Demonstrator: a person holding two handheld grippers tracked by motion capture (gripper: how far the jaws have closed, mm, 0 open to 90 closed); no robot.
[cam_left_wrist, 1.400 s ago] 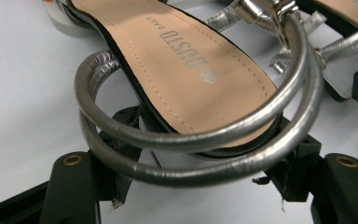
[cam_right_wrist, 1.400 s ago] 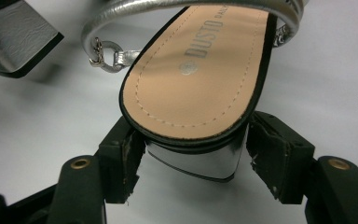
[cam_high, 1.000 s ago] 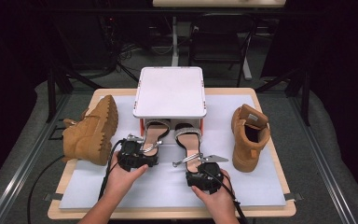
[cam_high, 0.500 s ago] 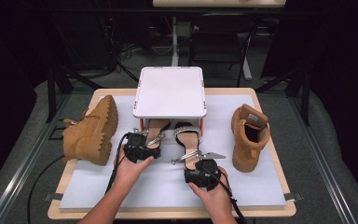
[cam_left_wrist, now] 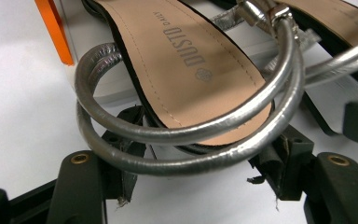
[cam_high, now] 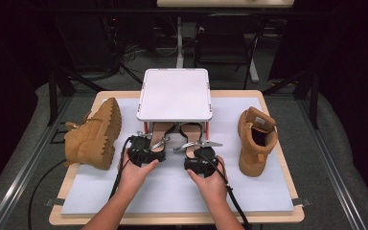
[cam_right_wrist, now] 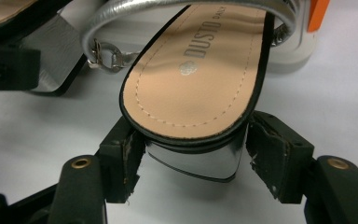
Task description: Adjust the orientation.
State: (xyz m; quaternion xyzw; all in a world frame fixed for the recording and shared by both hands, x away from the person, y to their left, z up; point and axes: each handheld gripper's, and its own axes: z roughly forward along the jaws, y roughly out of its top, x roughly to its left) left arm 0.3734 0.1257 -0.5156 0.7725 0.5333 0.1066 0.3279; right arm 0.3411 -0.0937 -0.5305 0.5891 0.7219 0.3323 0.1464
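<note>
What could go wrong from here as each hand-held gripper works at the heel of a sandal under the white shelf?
1. The left hand-held gripper, whose jaws have just been closing, has the left sandal heel and silver strap loops between its pads; it might pinch straps instead of the heel.
2. The right hand-held gripper straddles the right sandal at its glossy heel; the pads could slip.
3. The low white shelf might snag straps.

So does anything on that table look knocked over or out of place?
Yes: the left tan boot lies on its side, tread showing, while its mate stands upright. The two sandals sit half under the white stand, toes hidden.
</note>
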